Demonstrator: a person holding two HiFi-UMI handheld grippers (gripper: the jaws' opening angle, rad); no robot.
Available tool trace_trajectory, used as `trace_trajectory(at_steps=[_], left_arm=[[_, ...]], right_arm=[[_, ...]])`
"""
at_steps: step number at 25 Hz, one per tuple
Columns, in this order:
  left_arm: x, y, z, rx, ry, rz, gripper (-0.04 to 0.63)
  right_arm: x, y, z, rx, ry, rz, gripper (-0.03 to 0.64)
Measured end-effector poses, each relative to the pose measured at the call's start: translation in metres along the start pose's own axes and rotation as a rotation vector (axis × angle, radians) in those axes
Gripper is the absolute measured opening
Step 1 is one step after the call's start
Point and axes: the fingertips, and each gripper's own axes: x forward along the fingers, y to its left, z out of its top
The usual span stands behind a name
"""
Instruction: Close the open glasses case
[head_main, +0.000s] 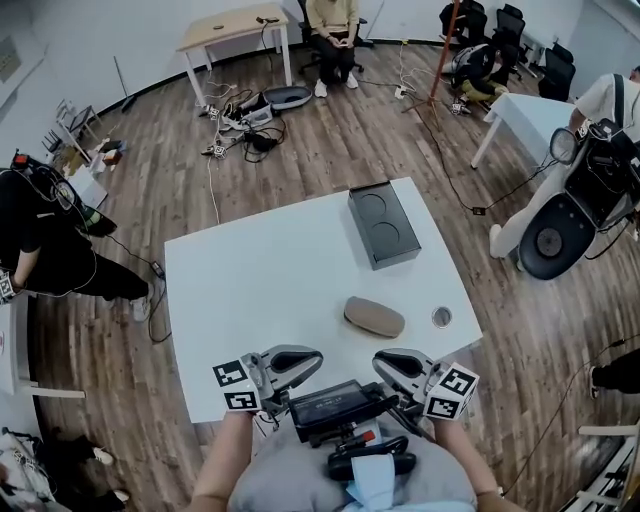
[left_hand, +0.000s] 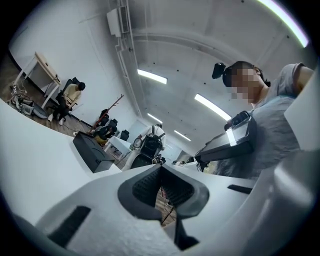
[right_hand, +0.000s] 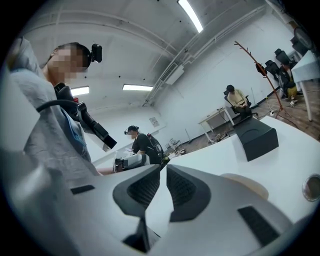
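Left gripper (head_main: 312, 358) clenched empty, right gripper (head_main: 382, 363) barely parted and empty, both well short of the glasses case (head_main: 374, 316).
The case lies mid-surface (head_main: 260, 270), seemingly shut; if unlatched, it could spring open unattended.

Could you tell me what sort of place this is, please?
Probably a robotics lab or workshop: a white worktable, cables strewn over the wood floor, and office chairs.
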Motion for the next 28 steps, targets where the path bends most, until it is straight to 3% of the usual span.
trace_trajectory(at_steps=[28], left_arm=[[0.011, -0.005, -0.005, -0.009, 0.038, -0.019, 0.020]], right_arm=[[-0.005, -0.002, -0.008, 0.013, 0.016, -0.063, 0.035]])
